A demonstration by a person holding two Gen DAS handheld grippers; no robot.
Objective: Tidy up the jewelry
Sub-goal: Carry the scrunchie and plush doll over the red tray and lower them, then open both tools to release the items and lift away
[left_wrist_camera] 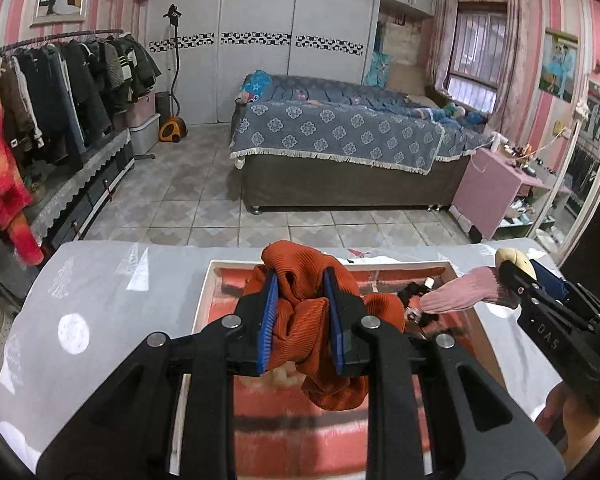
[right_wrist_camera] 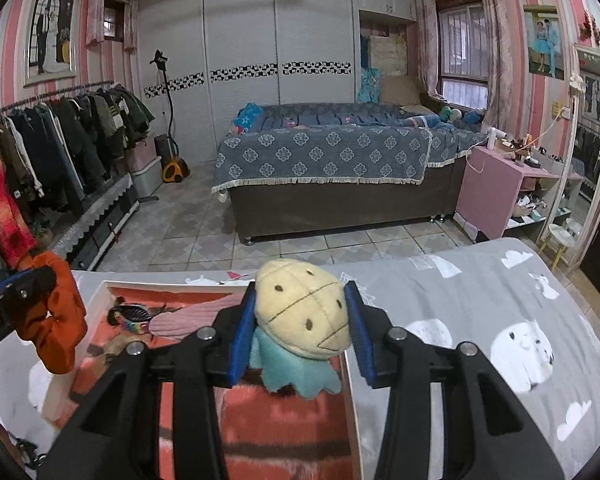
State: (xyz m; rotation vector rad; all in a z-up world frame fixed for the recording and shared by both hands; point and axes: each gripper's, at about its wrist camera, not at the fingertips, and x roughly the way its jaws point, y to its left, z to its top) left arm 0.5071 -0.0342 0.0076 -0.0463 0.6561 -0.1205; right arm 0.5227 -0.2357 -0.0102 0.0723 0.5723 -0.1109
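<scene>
My left gripper (left_wrist_camera: 300,280) is shut on an orange ribbed scrunchie (left_wrist_camera: 314,320), held above a white-rimmed box (left_wrist_camera: 205,296) lined with red striped fabric. The same scrunchie (right_wrist_camera: 56,320) shows at the left of the right wrist view. My right gripper (right_wrist_camera: 300,308) is shut on a plush hair clip with a cream head and teal body (right_wrist_camera: 302,328), over the box's right side. In the left wrist view the right gripper (left_wrist_camera: 516,272) appears at the right with the cream head (left_wrist_camera: 512,260) between its fingers. A pink knitted piece (left_wrist_camera: 460,294) and dark hair clips (right_wrist_camera: 134,314) lie in the box.
The box sits on a grey cloth with white cloud shapes (right_wrist_camera: 500,320). Beyond are tiled floor, a bed with a blue cover (right_wrist_camera: 320,156), a clothes rack (left_wrist_camera: 40,92) at the left, and a pink side table (right_wrist_camera: 496,188) at the right.
</scene>
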